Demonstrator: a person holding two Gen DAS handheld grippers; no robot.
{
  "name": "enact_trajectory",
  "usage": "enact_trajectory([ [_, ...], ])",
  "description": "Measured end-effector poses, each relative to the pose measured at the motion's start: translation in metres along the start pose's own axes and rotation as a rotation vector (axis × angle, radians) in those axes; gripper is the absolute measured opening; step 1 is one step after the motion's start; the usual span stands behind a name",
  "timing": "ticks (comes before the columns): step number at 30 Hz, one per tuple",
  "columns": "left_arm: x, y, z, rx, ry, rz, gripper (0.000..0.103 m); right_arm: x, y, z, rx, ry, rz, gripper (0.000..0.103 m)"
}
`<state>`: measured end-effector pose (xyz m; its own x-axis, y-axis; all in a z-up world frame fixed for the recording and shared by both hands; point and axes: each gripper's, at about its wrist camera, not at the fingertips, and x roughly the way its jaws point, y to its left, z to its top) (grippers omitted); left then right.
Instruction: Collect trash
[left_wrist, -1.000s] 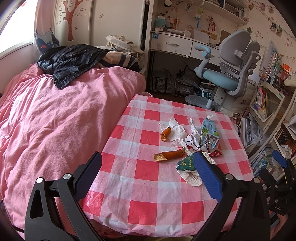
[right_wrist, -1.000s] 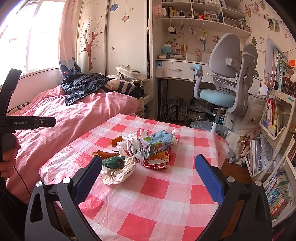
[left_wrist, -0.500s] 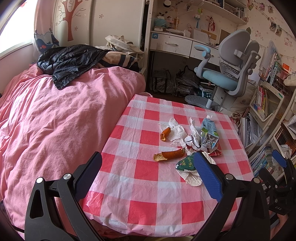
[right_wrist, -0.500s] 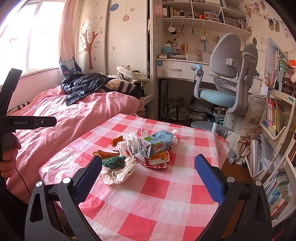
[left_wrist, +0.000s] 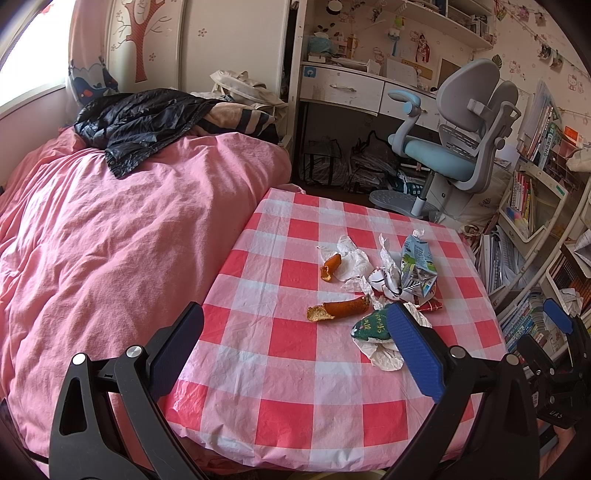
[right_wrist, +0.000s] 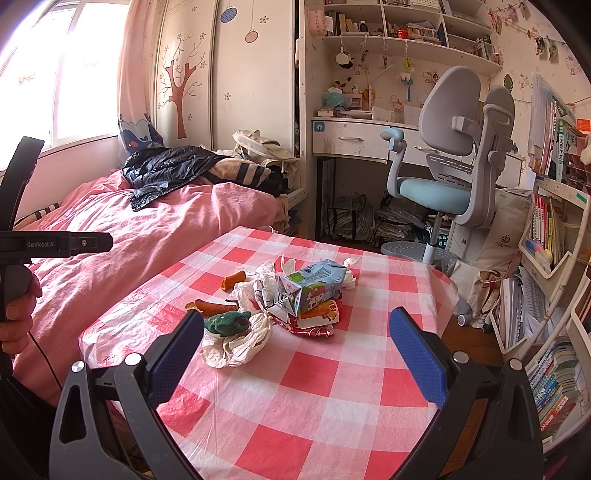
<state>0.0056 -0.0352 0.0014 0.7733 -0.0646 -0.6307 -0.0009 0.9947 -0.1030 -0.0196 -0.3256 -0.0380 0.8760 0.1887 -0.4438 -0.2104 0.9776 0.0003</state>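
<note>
Both claws are held wide and empty, the left claw (left_wrist: 293, 354) and right claw (right_wrist: 295, 354) poised over the near edge of the checked tabletop (right_wrist: 314, 398). Closest in the trash pile is a green wrapper (right_wrist: 228, 322) on crumpled white paper (right_wrist: 236, 345): light, soft, best pinched at a raised fold. Beyond lie orange peel (left_wrist: 341, 308) and a crushed milk carton (right_wrist: 314, 286), stiffer, likely grippable across its flat sides. Only the right view shows a hand (right_wrist: 16, 317) holding the left handle; the bed (left_wrist: 110, 240) is fuller in the left view.
</note>
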Motion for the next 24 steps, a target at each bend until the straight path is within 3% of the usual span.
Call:
enact_trajectory([
  [24, -0.0002, 0.0059, -0.0018, -0.029, 0.011, 0.021, 0.096, 0.0003, 0.0, 0.0007, -0.001, 0.0, 0.001, 0.097],
])
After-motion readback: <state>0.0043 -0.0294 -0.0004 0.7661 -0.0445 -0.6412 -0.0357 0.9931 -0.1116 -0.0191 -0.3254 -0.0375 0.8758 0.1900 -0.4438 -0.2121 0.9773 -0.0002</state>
